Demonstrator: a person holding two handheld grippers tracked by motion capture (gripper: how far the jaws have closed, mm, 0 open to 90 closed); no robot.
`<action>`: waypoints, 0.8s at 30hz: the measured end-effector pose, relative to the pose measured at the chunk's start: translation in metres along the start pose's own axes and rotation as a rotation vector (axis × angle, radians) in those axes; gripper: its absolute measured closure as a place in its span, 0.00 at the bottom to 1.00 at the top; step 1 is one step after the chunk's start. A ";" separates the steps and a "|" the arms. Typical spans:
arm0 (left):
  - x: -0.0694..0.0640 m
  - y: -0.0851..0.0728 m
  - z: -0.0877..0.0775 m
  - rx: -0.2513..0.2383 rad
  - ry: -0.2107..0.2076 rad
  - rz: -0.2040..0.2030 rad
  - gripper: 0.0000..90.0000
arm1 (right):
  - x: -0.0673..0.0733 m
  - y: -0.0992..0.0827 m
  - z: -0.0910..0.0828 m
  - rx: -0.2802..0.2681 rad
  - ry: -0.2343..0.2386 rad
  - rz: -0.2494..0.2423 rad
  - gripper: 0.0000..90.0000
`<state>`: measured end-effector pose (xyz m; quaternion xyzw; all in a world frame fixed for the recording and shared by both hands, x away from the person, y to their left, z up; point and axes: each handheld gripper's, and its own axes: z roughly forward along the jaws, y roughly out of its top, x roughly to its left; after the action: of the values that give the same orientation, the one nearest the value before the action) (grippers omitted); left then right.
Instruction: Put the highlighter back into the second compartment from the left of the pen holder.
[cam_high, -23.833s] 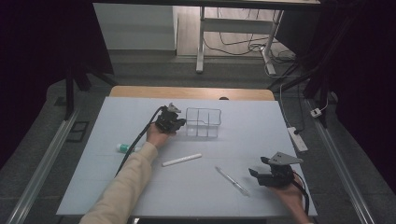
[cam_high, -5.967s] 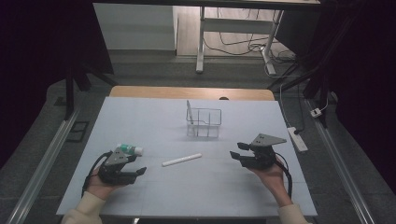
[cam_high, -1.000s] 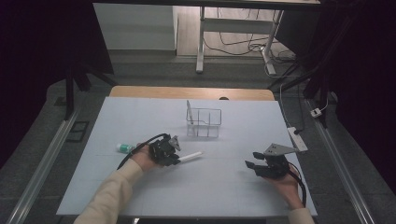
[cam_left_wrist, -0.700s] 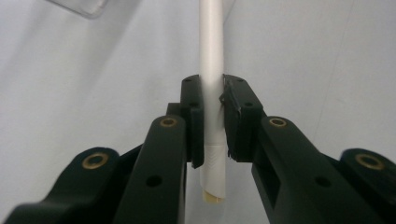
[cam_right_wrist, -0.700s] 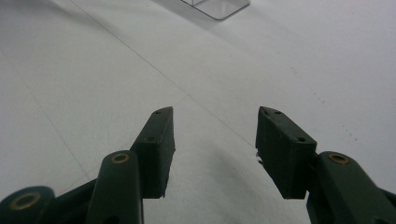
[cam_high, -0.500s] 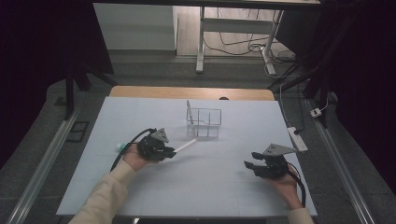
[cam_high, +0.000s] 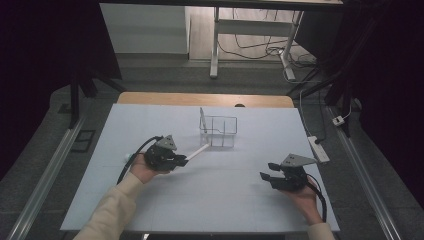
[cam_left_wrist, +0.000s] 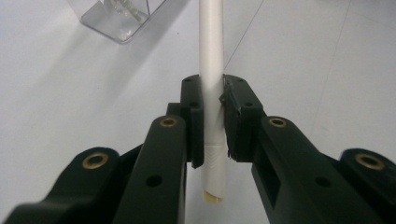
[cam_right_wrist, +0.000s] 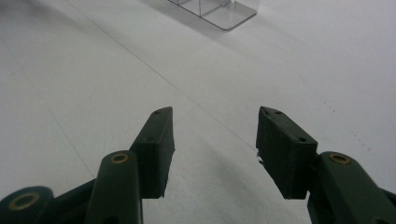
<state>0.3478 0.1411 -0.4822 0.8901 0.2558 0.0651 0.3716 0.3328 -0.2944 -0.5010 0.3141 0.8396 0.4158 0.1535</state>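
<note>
Your left hand-held gripper (cam_left_wrist: 212, 116) clamps the white tube (cam_left_wrist: 211, 56), lifted above the worktop (cam_high: 225, 200) and pointing at the clear rack (cam_high: 218, 131). Your right hand-held gripper (cam_right_wrist: 215, 149) hangs released, holding nothing.

On my bench (cam_high: 150, 200) I see a small teal-tipped item (cam_high: 128, 156) at left, a white power strip (cam_high: 319, 149) off the right edge.

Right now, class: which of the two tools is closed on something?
The left tool: its jaws clamp a white stick. The right tool stands open over the bare table.
</note>
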 end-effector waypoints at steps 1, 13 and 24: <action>0.000 0.000 0.000 -0.003 -0.002 -0.001 0.88 | 0.000 0.000 0.000 0.001 -0.002 0.000 0.51; -0.003 0.002 -0.002 -0.044 0.002 -0.007 0.88 | 0.002 0.002 0.000 -0.009 0.003 0.002 0.50; -0.015 0.008 -0.001 -0.108 0.010 0.027 0.87 | 0.013 0.012 0.002 -0.078 0.059 0.041 0.48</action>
<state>0.3381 0.1294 -0.4746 0.8718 0.2417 0.0885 0.4168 0.3292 -0.2792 -0.4923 0.3124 0.8203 0.4604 0.1321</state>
